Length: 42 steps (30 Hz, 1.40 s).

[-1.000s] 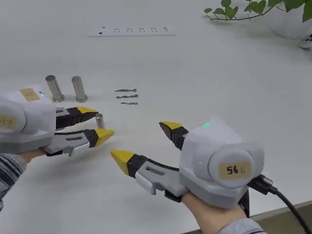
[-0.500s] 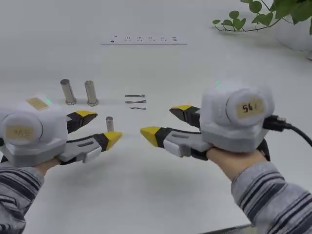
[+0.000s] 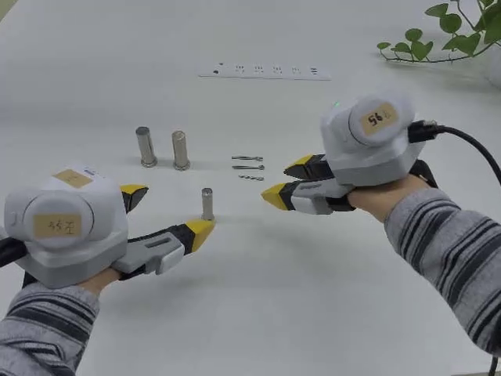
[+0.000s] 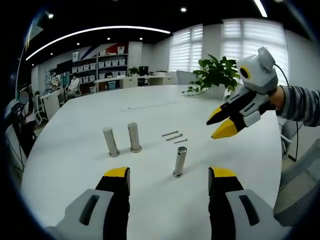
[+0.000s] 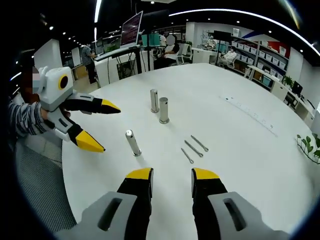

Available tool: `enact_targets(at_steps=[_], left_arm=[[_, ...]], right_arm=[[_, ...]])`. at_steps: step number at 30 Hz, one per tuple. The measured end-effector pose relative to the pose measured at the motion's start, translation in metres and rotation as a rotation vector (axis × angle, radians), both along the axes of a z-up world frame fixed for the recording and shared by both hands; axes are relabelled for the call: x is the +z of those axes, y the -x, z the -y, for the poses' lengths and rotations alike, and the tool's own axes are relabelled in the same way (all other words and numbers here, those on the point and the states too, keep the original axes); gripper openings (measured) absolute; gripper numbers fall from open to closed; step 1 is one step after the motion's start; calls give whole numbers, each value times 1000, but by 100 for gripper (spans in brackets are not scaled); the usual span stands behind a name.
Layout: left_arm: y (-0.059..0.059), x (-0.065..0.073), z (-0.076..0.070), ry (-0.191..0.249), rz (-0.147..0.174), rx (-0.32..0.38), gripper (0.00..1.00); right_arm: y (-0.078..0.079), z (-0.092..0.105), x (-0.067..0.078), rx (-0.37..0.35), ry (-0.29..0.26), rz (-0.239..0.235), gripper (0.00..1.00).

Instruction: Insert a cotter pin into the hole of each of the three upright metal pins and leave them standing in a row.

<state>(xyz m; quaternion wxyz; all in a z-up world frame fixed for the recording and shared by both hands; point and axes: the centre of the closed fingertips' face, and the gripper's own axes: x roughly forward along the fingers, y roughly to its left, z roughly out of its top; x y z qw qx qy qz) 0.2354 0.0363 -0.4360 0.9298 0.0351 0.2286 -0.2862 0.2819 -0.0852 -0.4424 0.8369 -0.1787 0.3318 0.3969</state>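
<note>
Two upright metal pins (image 3: 145, 146) (image 3: 180, 150) stand side by side on the white table. A third metal pin (image 3: 207, 204) stands apart, nearer me. Three cotter pins (image 3: 248, 167) lie flat to their right. My left gripper (image 3: 166, 209) is open, and the third pin (image 4: 180, 161) stands just ahead of its jaws, nearer the right jaw. My right gripper (image 3: 287, 180) is open and empty, its tips a short way right of the cotter pins (image 5: 192, 147). Each gripper sees the other: the right gripper (image 4: 235, 117) and the left gripper (image 5: 85, 125).
A white power strip (image 3: 264, 71) lies at the far side of the table (image 3: 258, 298). A potted plant (image 3: 438, 39) trails leaves at the far right corner. A black cable (image 3: 462, 145) runs back from the right gripper. Office desks lie beyond the table.
My right gripper has moved forward from the near table edge to just beside the cotter pins, jaws narrower. The left gripper has kept close to the third pin. The head camera has shifted.
</note>
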Motion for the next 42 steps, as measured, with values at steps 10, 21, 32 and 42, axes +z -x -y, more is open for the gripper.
enact_targets(at_steps=[10, 21, 32, 42], left_arm=[[4, 3, -4, 14, 11, 14, 62], [6, 0, -7, 0, 1, 11, 60], [9, 3, -9, 25, 0, 18, 56], [10, 6, -18, 18, -2, 30, 56]], right_arm=[[-35, -2, -27, 35, 34, -80, 22], [-50, -7, -51, 90, 94, -126, 14], [-52, -8, -55, 155, 150, -158, 3], [-42, -11, -53, 274, 249, -97, 0]])
